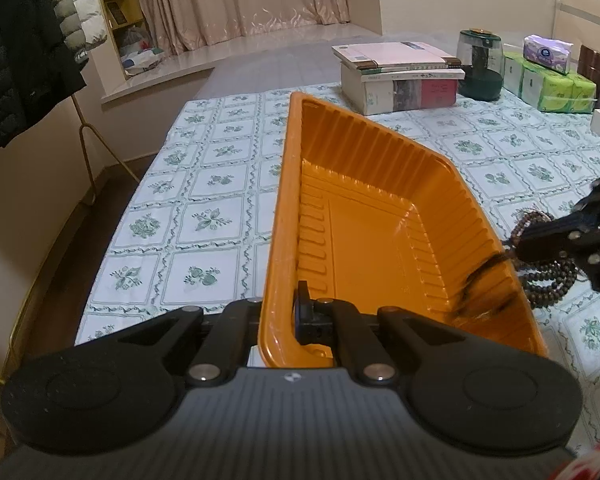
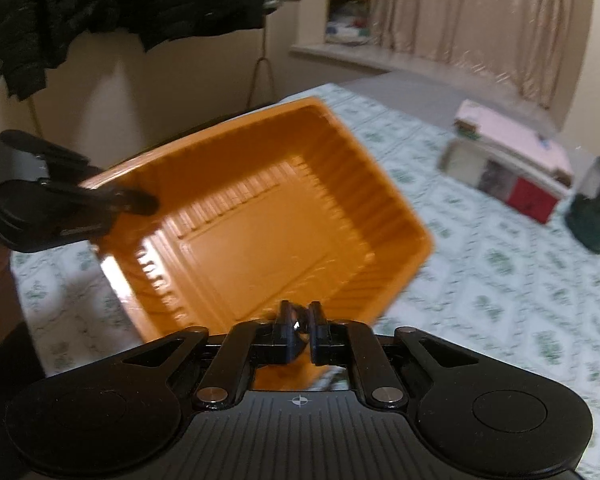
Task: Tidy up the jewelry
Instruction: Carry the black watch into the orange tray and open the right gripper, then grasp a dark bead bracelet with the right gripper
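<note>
Jewelry is still outside the container, so by my judgement the sorting has hardly begun. Through my left wrist camera, my left gripper (image 1: 278, 316) is pinched on the near rim of the orange tray (image 1: 364, 248), one finger inside the wall and one outside, and the tray sits tilted, its far end raised over the patterned tablecloth (image 1: 204, 184). The tray's floor is bare; a dark smear shows on its right wall, but whether that is a reflection or beads seen through the plastic I cannot tell. Just beyond that right wall a dark wooden bead string (image 1: 548, 276) lies coiled on the cloth, and my right gripper (image 1: 520, 246) comes in from the right, its tips at the beads next to the tray's edge. Farther back stand a stack of books (image 1: 400, 76), a green kettle (image 1: 482, 64) and packs of tissues (image 1: 548, 76). Through my right wrist camera, which is blurred, the right fingers (image 2: 319, 320) are drawn nearly together with something small and dark between them, likely part of the bead string, though I cannot make it out for certain. The tray fills the middle of this view, empty, with my left gripper clamped on its rim at the left. What remains, as I judge it, is to carry the beads over the wall, lay them inside, and set the tray flat.
</note>
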